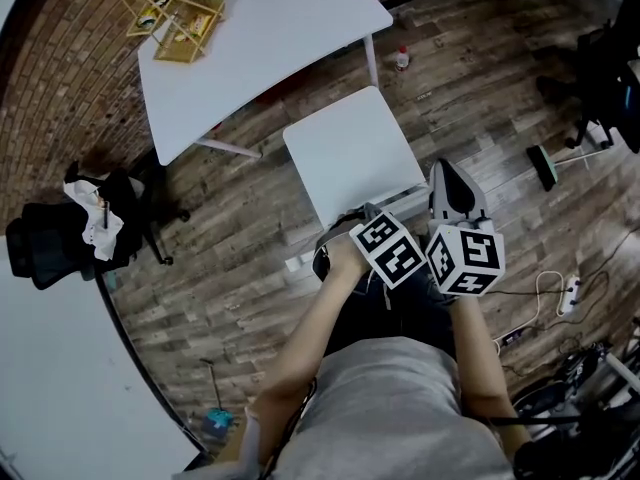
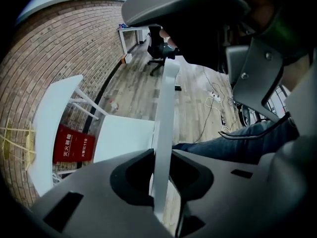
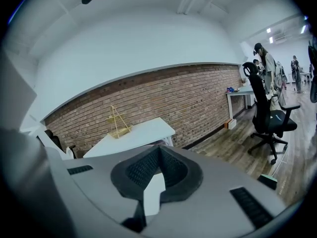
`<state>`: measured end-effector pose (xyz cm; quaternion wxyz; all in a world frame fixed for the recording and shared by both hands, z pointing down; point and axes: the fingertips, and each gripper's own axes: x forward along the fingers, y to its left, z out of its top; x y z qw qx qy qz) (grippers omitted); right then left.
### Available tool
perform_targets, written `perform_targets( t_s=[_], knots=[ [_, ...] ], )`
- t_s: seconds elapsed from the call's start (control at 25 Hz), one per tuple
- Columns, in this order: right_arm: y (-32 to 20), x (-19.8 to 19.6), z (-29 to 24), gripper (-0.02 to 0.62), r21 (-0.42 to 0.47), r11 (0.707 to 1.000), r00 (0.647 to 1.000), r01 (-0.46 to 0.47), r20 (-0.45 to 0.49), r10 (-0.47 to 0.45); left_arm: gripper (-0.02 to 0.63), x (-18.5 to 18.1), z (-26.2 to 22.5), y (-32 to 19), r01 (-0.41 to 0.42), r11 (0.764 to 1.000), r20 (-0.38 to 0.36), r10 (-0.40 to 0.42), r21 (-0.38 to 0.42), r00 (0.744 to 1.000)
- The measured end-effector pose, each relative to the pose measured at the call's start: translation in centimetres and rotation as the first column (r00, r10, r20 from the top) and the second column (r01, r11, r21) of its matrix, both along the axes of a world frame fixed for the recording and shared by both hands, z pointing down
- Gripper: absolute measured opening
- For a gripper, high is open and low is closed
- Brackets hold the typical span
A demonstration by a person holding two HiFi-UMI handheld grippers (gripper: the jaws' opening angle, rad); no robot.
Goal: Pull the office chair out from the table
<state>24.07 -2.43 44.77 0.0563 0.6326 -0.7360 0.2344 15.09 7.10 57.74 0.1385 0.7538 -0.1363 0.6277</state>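
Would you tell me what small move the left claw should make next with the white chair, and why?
Probably a short level pull toward the person. The left claw is clamped on the thin white backrest, and the chair seat already stands apart from the white table, so only a little more clearance seems needed.

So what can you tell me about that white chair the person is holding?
The white chair has a flat, squarish seat and a thin panel back, and looks smooth like plastic. It stands upright on the wood floor, just clear of the white table, with the seat towards it. The left gripper is shut on the back's top edge. The chair's legs hardly show from above.
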Motion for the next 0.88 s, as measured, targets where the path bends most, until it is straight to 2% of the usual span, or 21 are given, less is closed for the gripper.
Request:
perform_targets(
  t_s=[0.32, 0.6, 0.76, 0.88],
  knots=[
    [0.9, -0.6, -0.1, 0.015, 0.000, 1.000, 1.000, -0.017, -0.008, 0.017, 0.091, 0.2, -0.2, 1.3, -0.024, 1.000, -0.049, 0.023, -0.015, 0.999],
    [1.3, -1.4, 0.0, 0.015, -0.010, 0.998, 0.997, -0.070, -0.041, 0.069, 0.103, 0.0, -0.5, 1.2, 0.015, 1.000, -0.187, -0.016, -0.011, 0.982],
    [1.9, -1.1, -0.3, 0.015, -0.012, 0.992, 0.990, -0.127, -0.061, 0.126, 0.103, -0.1, -0.9, 1.2, -0.001, 1.000, -0.250, 0.003, 0.011, 0.968],
    [2.5, -1.2, -0.4, 0.015, -0.010, 0.988, 0.986, -0.153, -0.067, 0.152, 0.104, -0.2, -1.1, 1.1, 0.041, 0.999, -0.299, -0.039, 0.000, 0.954]
  ],
)
